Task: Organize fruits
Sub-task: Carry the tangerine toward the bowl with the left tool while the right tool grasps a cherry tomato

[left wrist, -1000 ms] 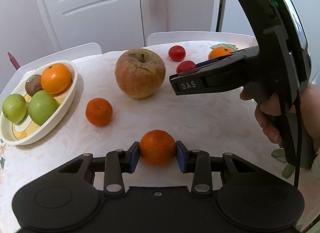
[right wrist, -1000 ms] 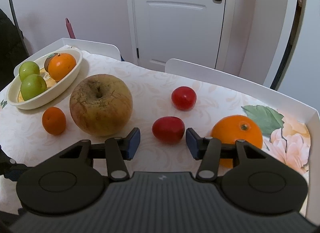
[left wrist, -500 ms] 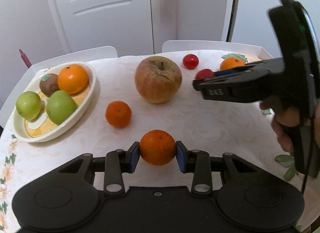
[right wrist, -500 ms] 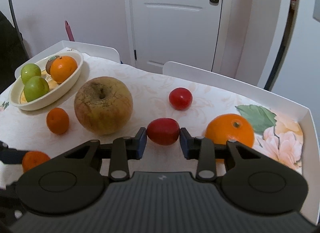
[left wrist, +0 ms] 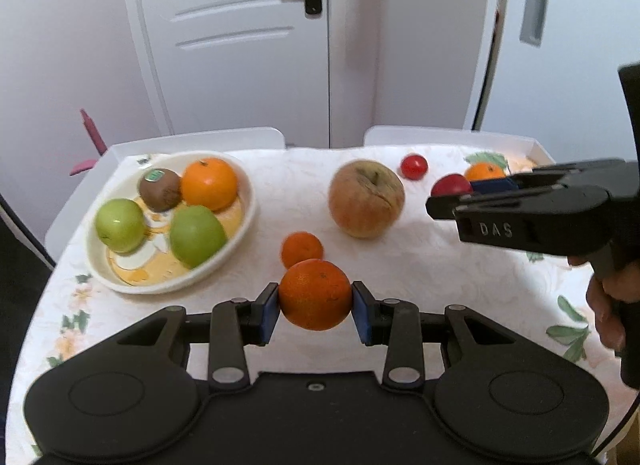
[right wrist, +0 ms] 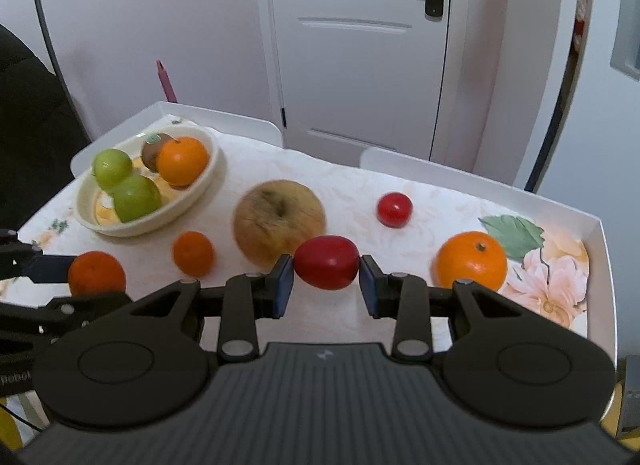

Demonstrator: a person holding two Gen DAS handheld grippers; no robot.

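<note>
My left gripper [left wrist: 315, 307] is shut on a small orange mandarin [left wrist: 315, 294] and holds it above the table. My right gripper [right wrist: 326, 282] is shut on a red plum-shaped fruit [right wrist: 326, 262], also lifted off the cloth. A cream bowl [left wrist: 236, 241] at the left holds two green apples [left wrist: 119, 225], a kiwi [left wrist: 159, 189] and an orange [left wrist: 209, 184]. On the table lie a big brownish apple [right wrist: 279, 218], a second mandarin [right wrist: 193, 253], a round red fruit [right wrist: 394, 209] and a large orange [right wrist: 471, 260].
The floral tablecloth [left wrist: 420, 265] covers a table with raised white edges [right wrist: 596, 249]. A white door [right wrist: 356, 45] and walls stand behind it. A person's hand [left wrist: 612, 305] grips the right tool at the right side of the left wrist view.
The right gripper closed on the red fruit and lifted it. The left gripper rose with its mandarin, and the table and bowl now sit lower and farther in both views.
</note>
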